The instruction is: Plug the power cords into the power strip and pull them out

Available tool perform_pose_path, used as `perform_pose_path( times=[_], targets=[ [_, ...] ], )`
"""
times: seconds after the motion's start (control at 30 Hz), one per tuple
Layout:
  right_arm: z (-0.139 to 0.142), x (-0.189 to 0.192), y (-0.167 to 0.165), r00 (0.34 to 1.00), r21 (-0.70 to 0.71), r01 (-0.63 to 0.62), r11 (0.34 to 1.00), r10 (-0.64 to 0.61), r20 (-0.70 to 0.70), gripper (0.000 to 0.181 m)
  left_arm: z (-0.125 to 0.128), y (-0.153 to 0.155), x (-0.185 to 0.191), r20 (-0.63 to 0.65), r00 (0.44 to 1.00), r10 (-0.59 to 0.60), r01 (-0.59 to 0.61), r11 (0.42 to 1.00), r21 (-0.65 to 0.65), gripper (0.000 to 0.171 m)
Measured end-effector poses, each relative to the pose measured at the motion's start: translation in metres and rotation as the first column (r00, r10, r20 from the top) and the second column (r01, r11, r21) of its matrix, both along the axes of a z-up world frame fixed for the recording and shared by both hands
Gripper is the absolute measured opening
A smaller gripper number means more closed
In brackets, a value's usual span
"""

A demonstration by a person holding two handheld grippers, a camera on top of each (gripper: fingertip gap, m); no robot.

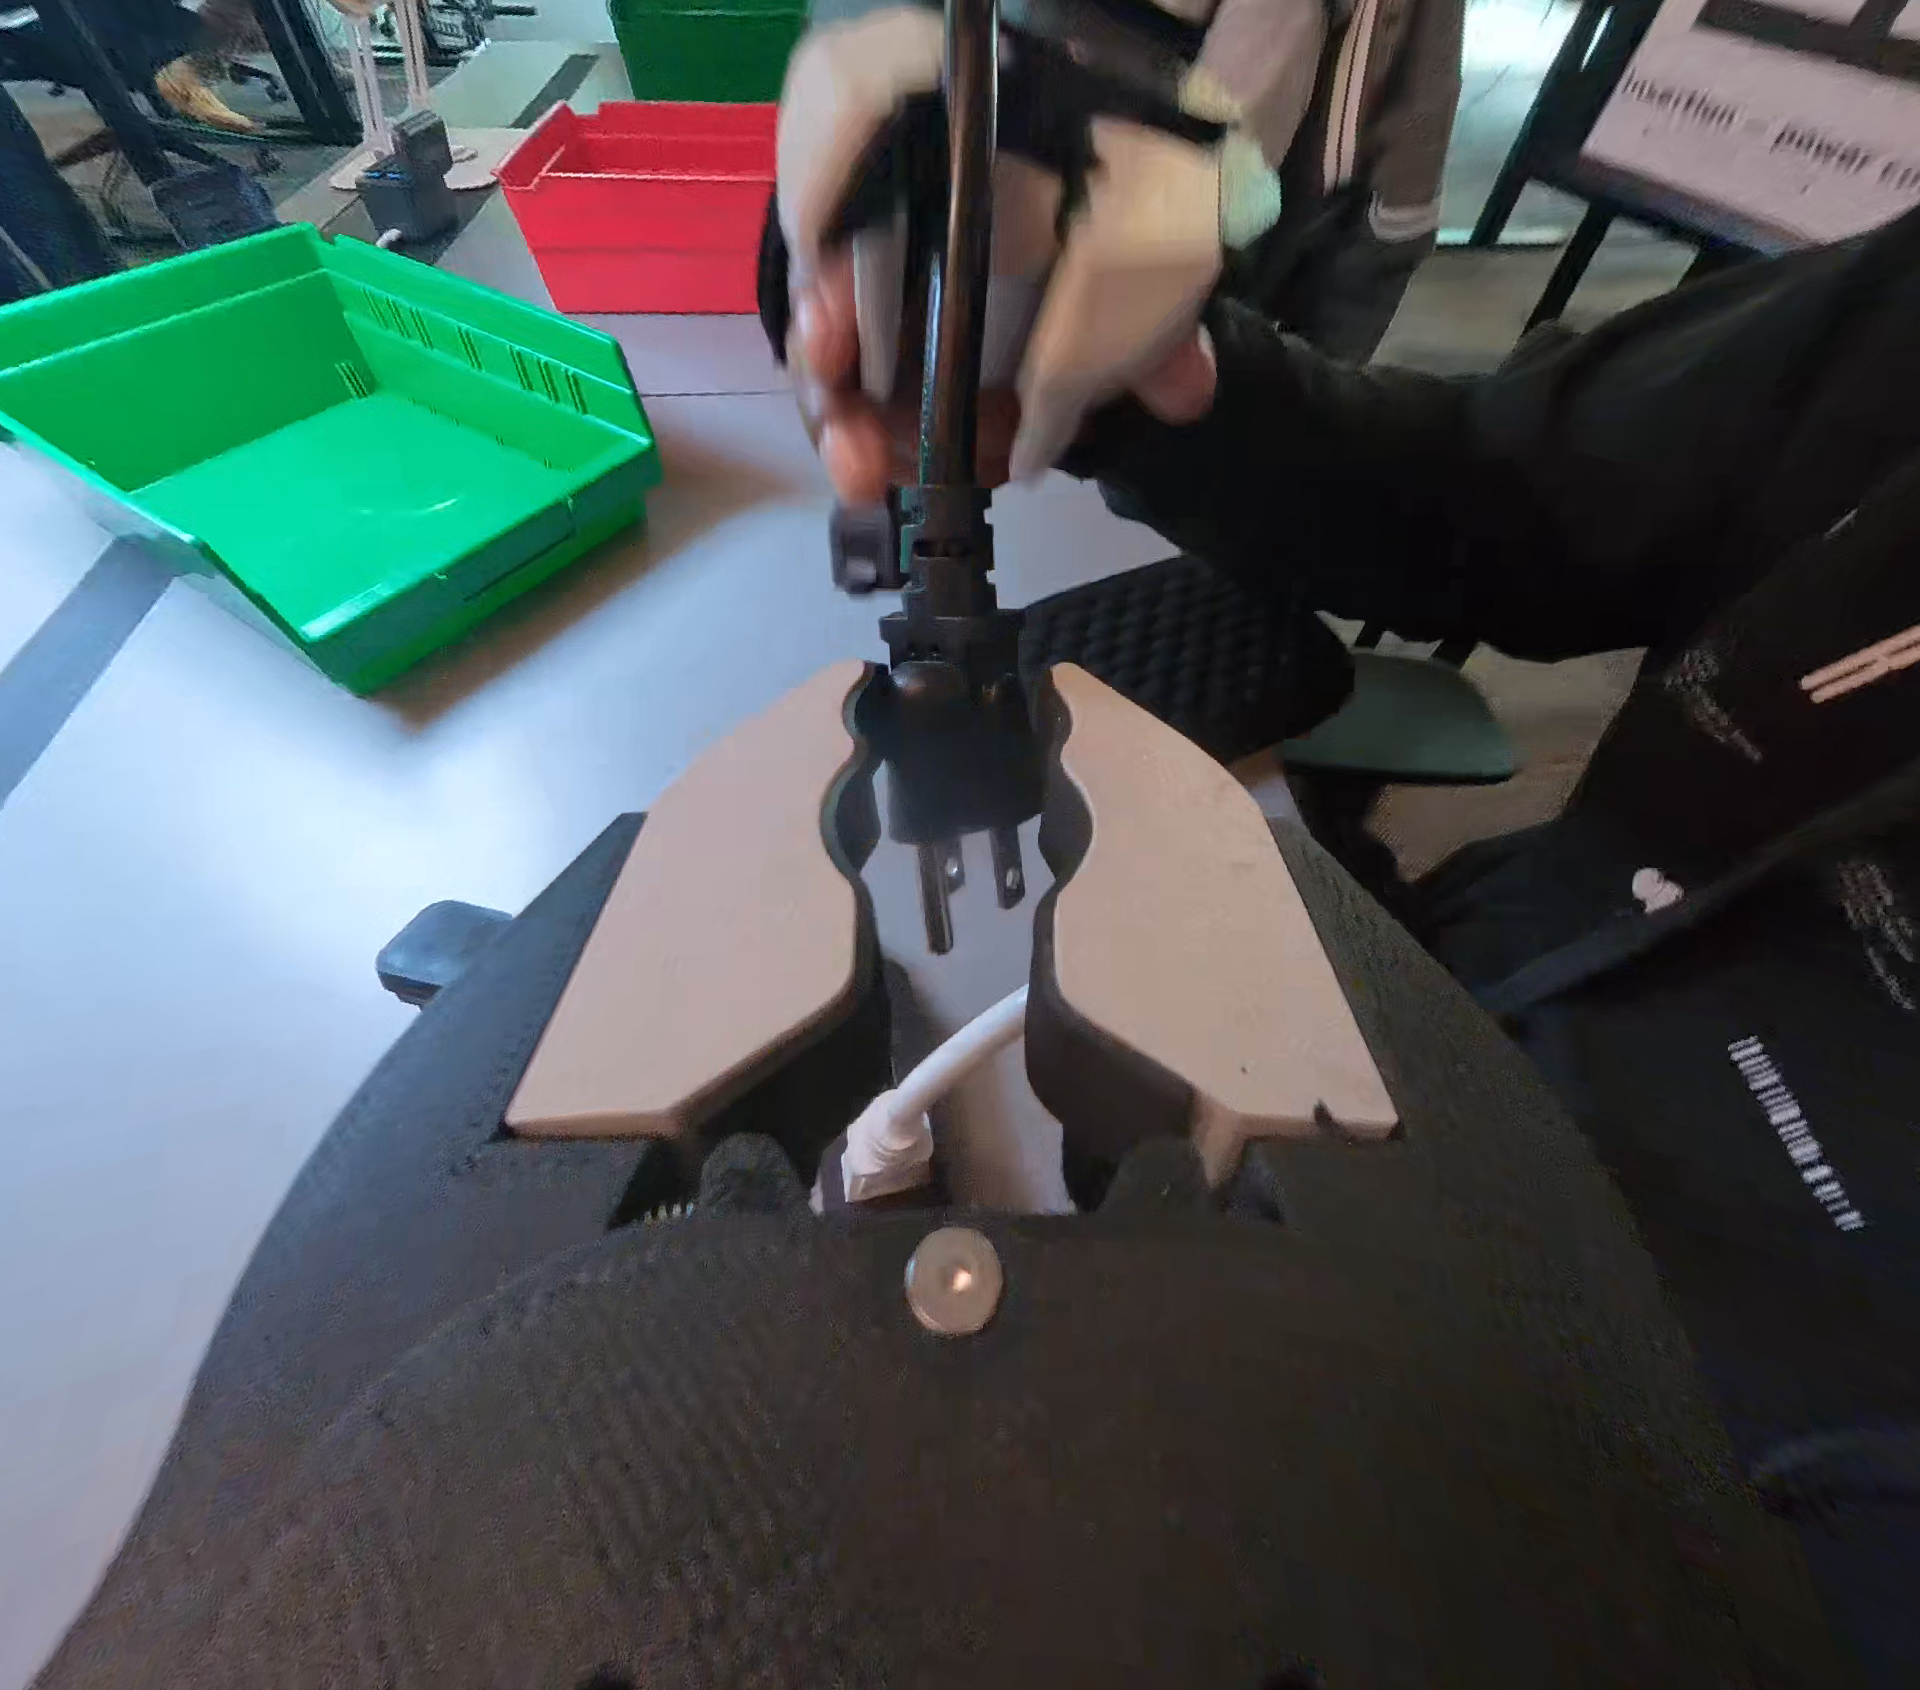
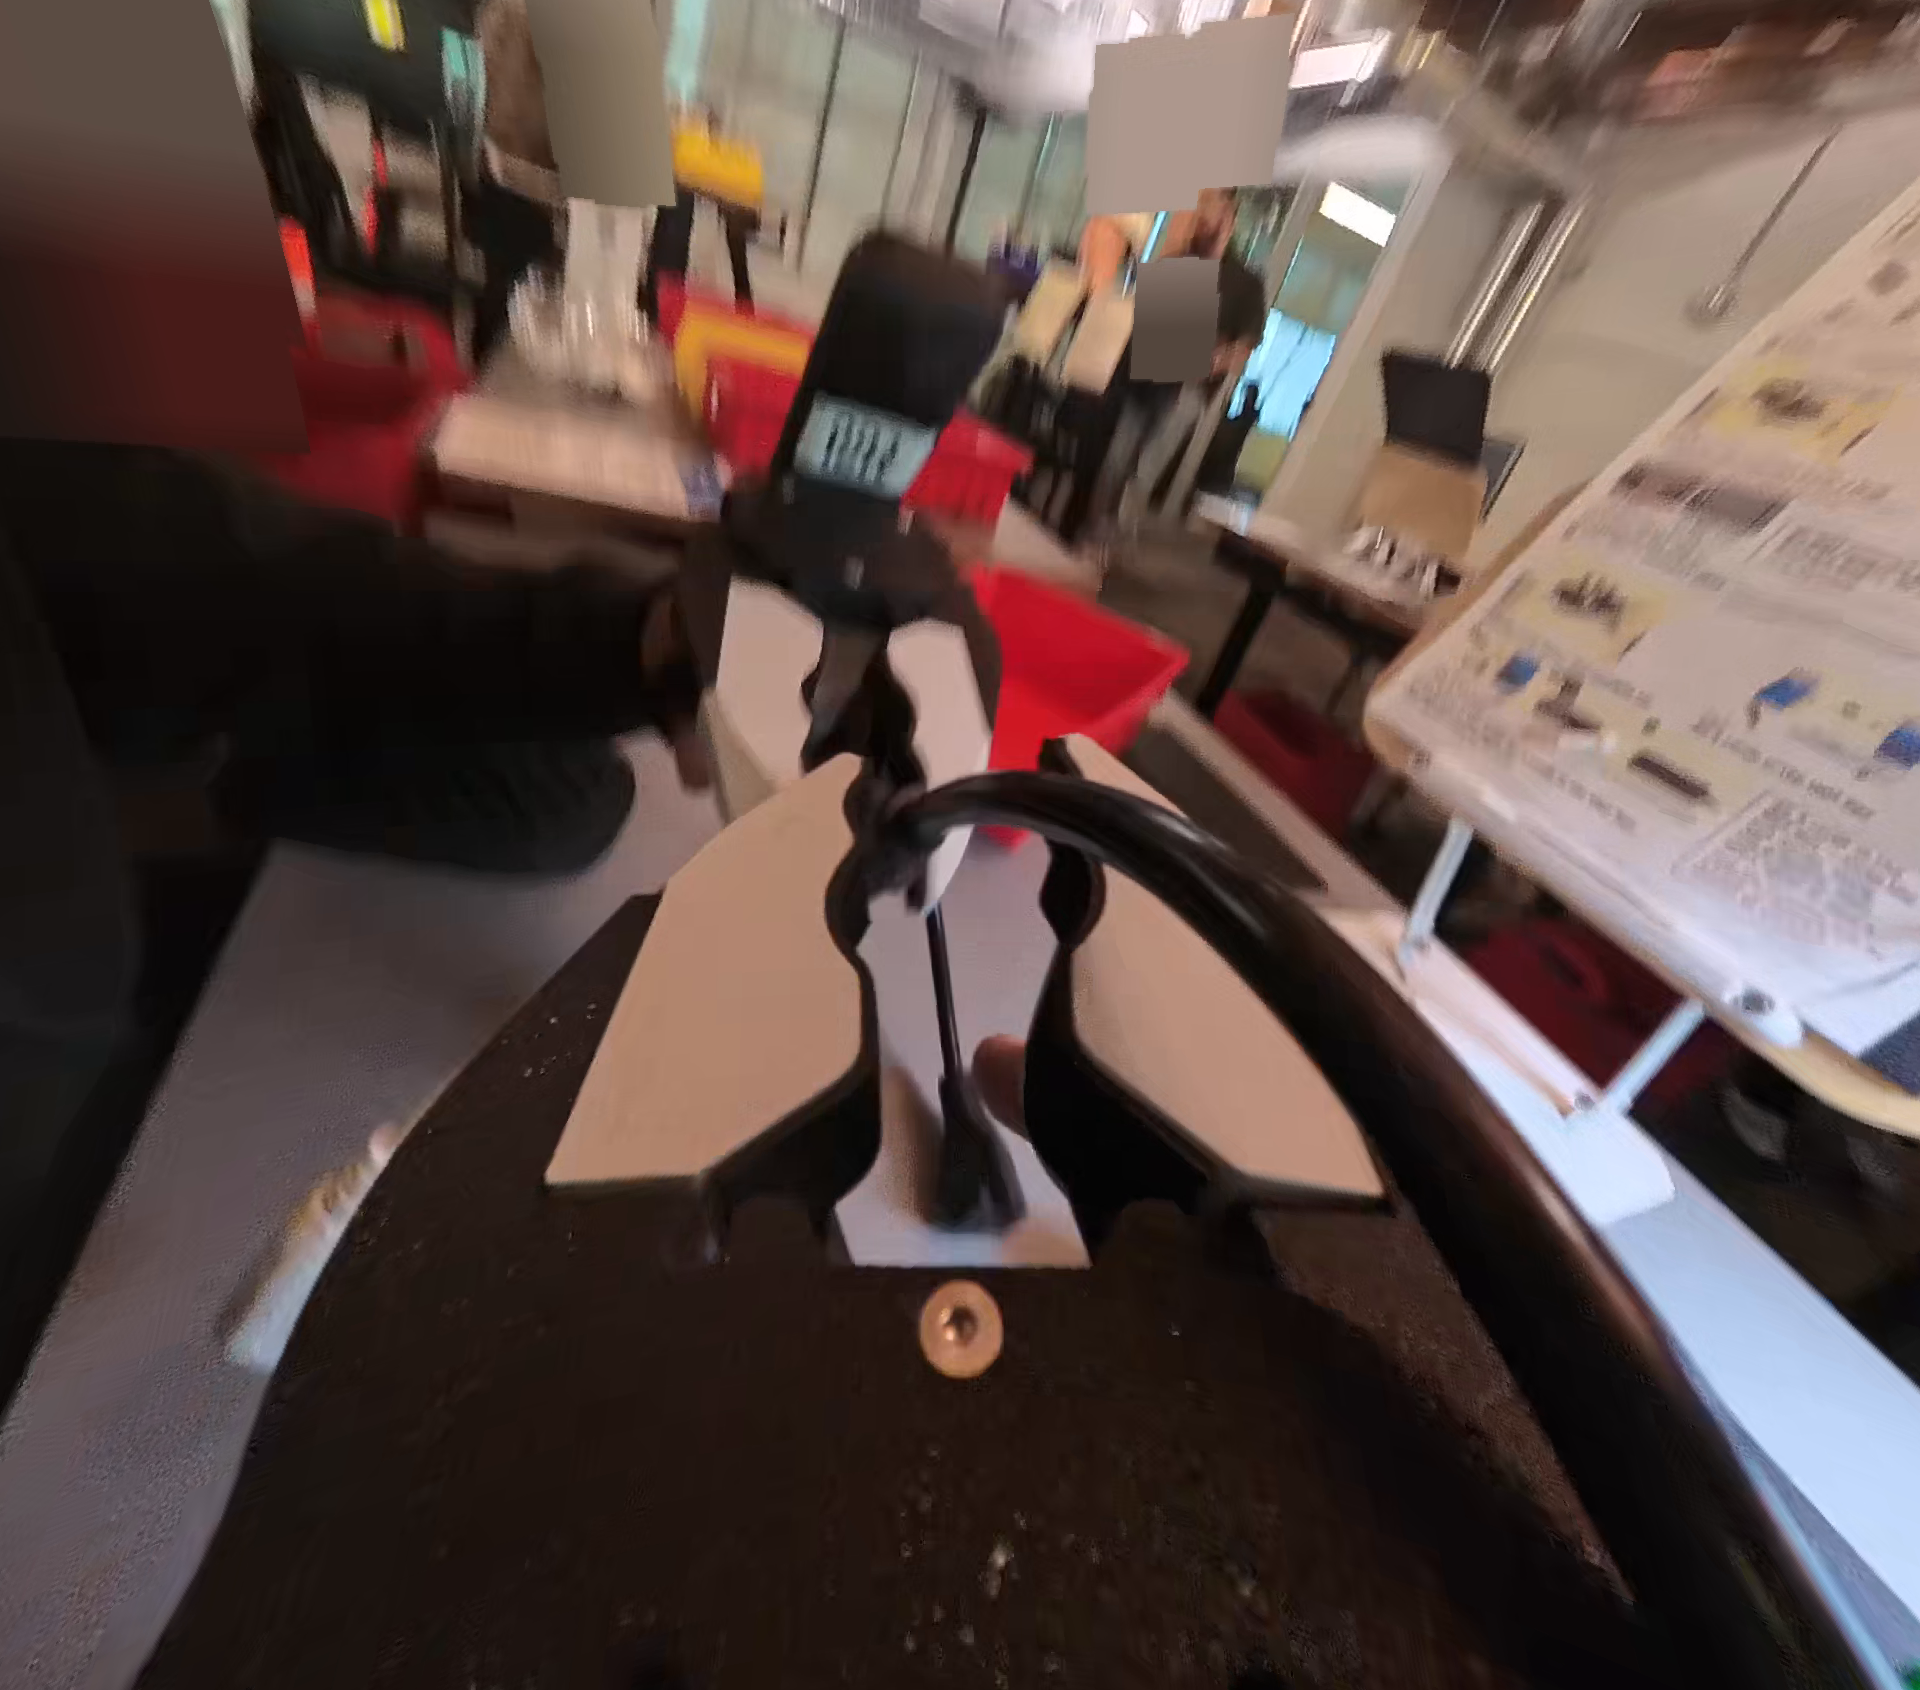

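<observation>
My left gripper (image 1: pixel 956 690) is shut on a black three-prong plug (image 1: pixel 961 767), held above the grey table with its prongs pointing back at the camera. The plug's black cord (image 1: pixel 966 290) rises away from it. A hand (image 1: pixel 831 206) holds the right gripper around that cord, blurred. In the right wrist view my right gripper (image 2: pixel 956 762) stands open; the black cord (image 2: pixel 1101 814) lies against its left finger and arches over its right finger. The left gripper's black housing (image 2: pixel 894 352) shows beyond. A white cable end (image 1: pixel 894 1131) lies under the left gripper. No power strip shows.
A green bin (image 1: pixel 312 445) sits on the table (image 1: pixel 208 913) at the left, with a red bin (image 1: pixel 644 206) and another green bin (image 1: pixel 717 40) behind. A poster board on a stand (image 2: pixel 1662 653) is at the right. A thin black cable (image 2: pixel 945 996) lies below the right gripper. One gripper's finger ends stand about 7 centimetres off the other's.
</observation>
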State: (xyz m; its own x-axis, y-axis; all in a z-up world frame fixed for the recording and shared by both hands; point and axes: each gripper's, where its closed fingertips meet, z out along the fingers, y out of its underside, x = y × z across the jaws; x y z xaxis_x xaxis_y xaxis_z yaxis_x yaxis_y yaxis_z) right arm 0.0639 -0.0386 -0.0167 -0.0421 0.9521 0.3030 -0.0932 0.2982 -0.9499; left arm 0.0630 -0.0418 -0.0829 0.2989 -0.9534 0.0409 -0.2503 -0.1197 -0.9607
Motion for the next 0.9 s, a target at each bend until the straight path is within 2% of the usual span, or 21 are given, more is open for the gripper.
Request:
perform_pose_path(
  times=[0.03,0.1,0.13,0.23,0.3,0.4,0.5,0.7,0.8,0.9],
  targets=[
    [-0.014,-0.007,0.002,0.996,0.008,0.012,1.0,-0.013,0.087,0.005,0.001,0.004,-0.002,0.01,1.0,0.013,-0.013,1.0,0.004,0.027],
    [-0.041,-0.016,0.001,0.974,-0.034,0.004,0.999,0.004,0.226,0.041,0.0,0.005,-0.004,0.006,1.0,0.005,-0.005,1.0,-0.01,0.027],
    [-0.047,-0.018,0.001,0.972,-0.063,-0.006,0.998,0.021,0.233,0.043,-0.003,0.004,-0.005,-0.004,1.0,-0.012,0.012,0.999,-0.031,0.027],
    [-0.053,-0.019,-0.008,0.97,-0.031,-0.093,0.995,0.097,0.224,0.041,-0.008,-0.005,-0.007,0.019,0.995,-0.1,0.102,0.986,-0.136,0.027],
    [-0.054,-0.02,-0.01,0.967,-0.001,-0.118,0.993,0.115,0.226,0.042,-0.006,-0.009,-0.009,0.033,0.992,-0.124,0.128,0.979,-0.158,0.027],
    [-0.054,-0.022,-0.01,0.958,-0.103,-0.136,0.985,0.157,0.242,0.026,-0.011,-0.01,-0.008,-0.053,0.994,-0.098,0.094,0.993,-0.075,0.027],
    [-0.056,-0.025,-0.01,0.952,-0.223,-0.136,0.965,0.19,0.24,0.027,-0.014,-0.008,-0.009,-0.125,0.991,-0.042,0.045,0.999,0.016,0.028],
    [-0.062,-0.026,-0.014,0.957,-0.152,-0.124,0.981,0.159,0.244,0.028,-0.02,-0.013,-0.007,-0.122,0.99,-0.068,0.062,0.997,-0.052,0.027],
    [-0.055,-0.025,-0.006,0.969,-0.223,-0.061,0.973,0.112,0.22,0.027,-0.014,-0.005,-0.009,-0.125,0.992,0.022,-0.016,0.999,0.044,0.028],
    [-0.047,-0.024,0.004,0.98,-0.351,0.006,0.936,0.064,0.189,0.027,-0.013,0.008,-0.016,-0.199,0.963,0.183,-0.133,0.961,0.241,0.035]
  ],
)
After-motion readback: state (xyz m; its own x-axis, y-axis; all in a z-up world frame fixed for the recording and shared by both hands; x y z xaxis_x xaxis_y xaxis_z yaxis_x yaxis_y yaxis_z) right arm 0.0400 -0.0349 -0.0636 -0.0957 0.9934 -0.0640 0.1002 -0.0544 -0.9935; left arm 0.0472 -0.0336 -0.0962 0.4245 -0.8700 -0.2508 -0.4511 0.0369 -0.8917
